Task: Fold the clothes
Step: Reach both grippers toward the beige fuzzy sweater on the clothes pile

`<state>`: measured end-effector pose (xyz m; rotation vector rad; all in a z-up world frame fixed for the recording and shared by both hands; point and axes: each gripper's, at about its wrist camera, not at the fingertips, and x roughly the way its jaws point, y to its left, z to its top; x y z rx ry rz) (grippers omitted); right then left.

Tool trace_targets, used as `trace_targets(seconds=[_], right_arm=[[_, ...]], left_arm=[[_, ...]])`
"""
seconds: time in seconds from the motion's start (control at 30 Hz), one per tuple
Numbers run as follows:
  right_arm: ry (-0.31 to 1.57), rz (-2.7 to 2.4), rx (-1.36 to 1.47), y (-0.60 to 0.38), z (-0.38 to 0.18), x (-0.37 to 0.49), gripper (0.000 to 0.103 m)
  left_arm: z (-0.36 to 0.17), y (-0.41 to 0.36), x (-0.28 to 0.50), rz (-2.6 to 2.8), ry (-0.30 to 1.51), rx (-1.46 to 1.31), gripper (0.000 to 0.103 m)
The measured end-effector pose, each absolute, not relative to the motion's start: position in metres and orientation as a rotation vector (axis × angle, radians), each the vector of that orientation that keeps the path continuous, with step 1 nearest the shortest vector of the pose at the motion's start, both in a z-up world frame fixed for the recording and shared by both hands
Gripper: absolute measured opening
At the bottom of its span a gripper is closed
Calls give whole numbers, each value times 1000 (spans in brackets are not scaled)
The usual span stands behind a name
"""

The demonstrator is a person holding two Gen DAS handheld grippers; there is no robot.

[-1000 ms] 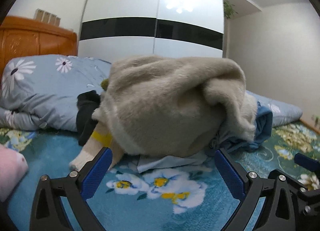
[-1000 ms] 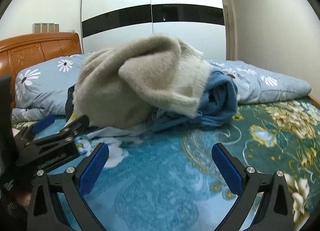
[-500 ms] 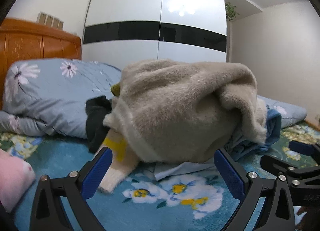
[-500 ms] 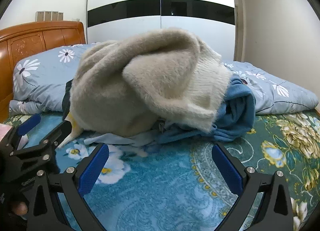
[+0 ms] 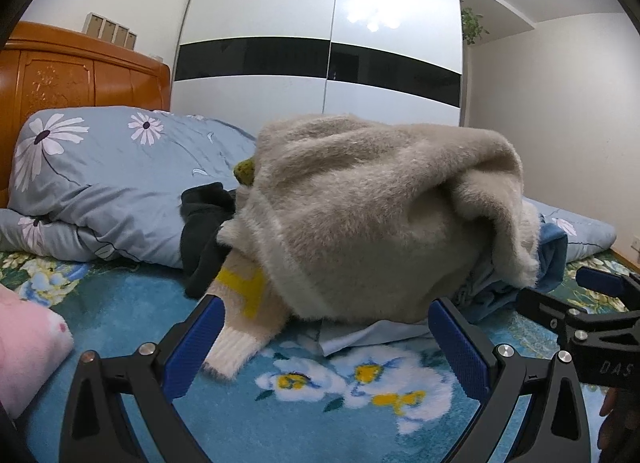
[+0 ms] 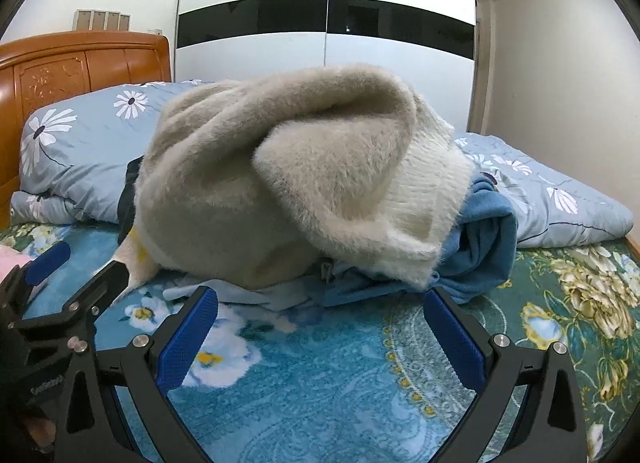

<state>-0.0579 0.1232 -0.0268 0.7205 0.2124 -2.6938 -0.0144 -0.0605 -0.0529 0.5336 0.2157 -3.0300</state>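
Both jaws wide, empty. Beige sweater point(image 5: 372, 219) heaped on bed point(image 6: 340, 375), dead ahead of my left hand-held gripper point(image 5: 326, 347); its cuff point(image 5: 236, 351) nearest. Right hand-held gripper point(image 6: 320, 337) faces the hem side.

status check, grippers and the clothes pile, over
Left gripper open, empty, short of the pile. Right gripper open, empty. Beige fuzzy sweater heaped atop blue garment, unfolded. Nothing blocking approach.
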Motion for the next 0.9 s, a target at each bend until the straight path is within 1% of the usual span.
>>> trace_targets(seconds=[0.2, 0.33, 0.6, 0.7, 0.77, 0.9], right_arm=[[161, -2720, 735, 127, -27, -64, 103], [222, -2746, 730, 128, -20, -65, 103], [207, -2745, 739, 124, -15, -69, 103], [238, -2738, 726, 120, -13, -71, 103], [252, -2736, 693, 117, -12, -70, 103], [303, -2735, 629, 109, -2, -71, 103]], left_arm=[[-55, -60, -16, -2968, 248, 536, 103], [-56, -62, -15, -2971, 266, 532, 103], [-58, -65, -17, -2966, 303, 535, 103], [-59, -67, -16, -2970, 321, 541, 103], [-60, -69, -17, -2965, 343, 548, 103], [-64, -78, -18, -2950, 446, 586, 103]])
